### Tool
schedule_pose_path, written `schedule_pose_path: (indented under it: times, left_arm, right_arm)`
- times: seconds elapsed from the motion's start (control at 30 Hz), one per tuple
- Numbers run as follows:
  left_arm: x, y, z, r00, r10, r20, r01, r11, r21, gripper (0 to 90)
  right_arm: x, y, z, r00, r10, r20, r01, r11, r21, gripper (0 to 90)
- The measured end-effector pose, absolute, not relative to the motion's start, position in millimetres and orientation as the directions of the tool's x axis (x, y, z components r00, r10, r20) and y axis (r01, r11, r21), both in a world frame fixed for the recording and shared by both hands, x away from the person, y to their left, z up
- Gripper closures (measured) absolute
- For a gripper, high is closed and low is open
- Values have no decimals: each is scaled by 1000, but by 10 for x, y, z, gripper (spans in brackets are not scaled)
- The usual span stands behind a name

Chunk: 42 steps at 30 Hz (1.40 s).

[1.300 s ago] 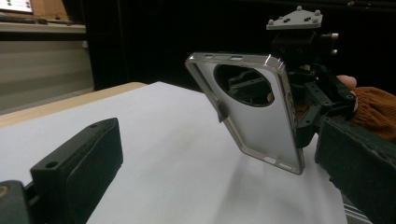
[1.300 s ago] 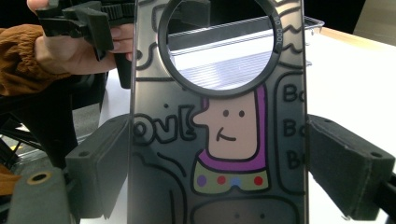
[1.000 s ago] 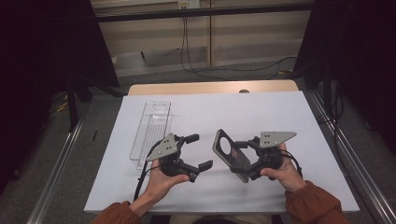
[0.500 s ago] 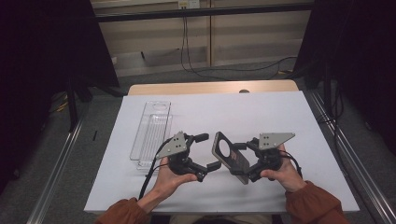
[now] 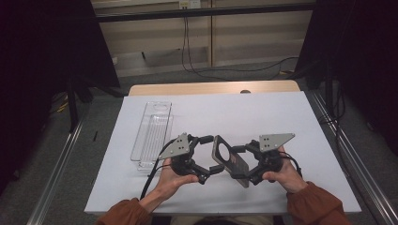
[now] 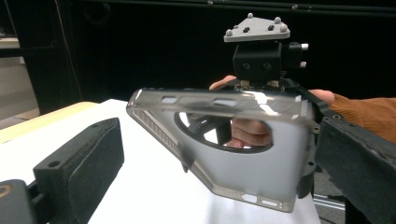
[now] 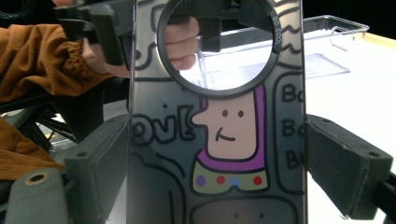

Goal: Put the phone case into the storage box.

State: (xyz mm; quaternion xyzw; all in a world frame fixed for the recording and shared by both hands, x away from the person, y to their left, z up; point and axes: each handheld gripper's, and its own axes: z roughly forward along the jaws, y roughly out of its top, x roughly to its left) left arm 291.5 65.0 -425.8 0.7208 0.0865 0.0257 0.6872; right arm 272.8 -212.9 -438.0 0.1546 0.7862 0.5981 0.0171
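A grey see-through phone case (image 5: 228, 159) with a round camera hole and a cartoon print is held up on edge above the white table. My right gripper (image 5: 238, 163) is shut on it: both pads press its long sides in the right gripper view, case (image 7: 219, 140), gripper (image 7: 217, 163). My left gripper (image 5: 213, 154) is open and close to the case's left end. In the left gripper view the case (image 6: 252, 172) lies between the wide-apart jaws of that gripper (image 6: 217, 161). It is near the right pad (image 6: 355, 163) and clear of the left pad (image 6: 79, 158).
A long clear plastic tray (image 5: 152, 136) lies on the white sheet (image 5: 263, 112) to the left of the hands; in the right gripper view it lies behind the case (image 7: 322, 28). A wooden table edge (image 5: 211, 87) runs along the back. Metal rails flank the table.
The left gripper has moved right, up to the phone case, so its open jaws now straddle the case's left end. The right gripper and the case have kept still.
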Motion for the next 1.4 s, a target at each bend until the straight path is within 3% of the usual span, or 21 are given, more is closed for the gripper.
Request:
schedule_pose_path:
  times: [0.57,1.4]
  left_arm:
    - [2892,461,-4269,996,73,-48,52,-49,997,34]
    - [2937,481,-4264,995,71,-69,73,-62,995,91]
  right_arm:
    - [2694,-2120,-4328,-966,208,154,200,223,954,121]
    - [2705,-2110,-4343,-966,228,125,183,253,950,118]
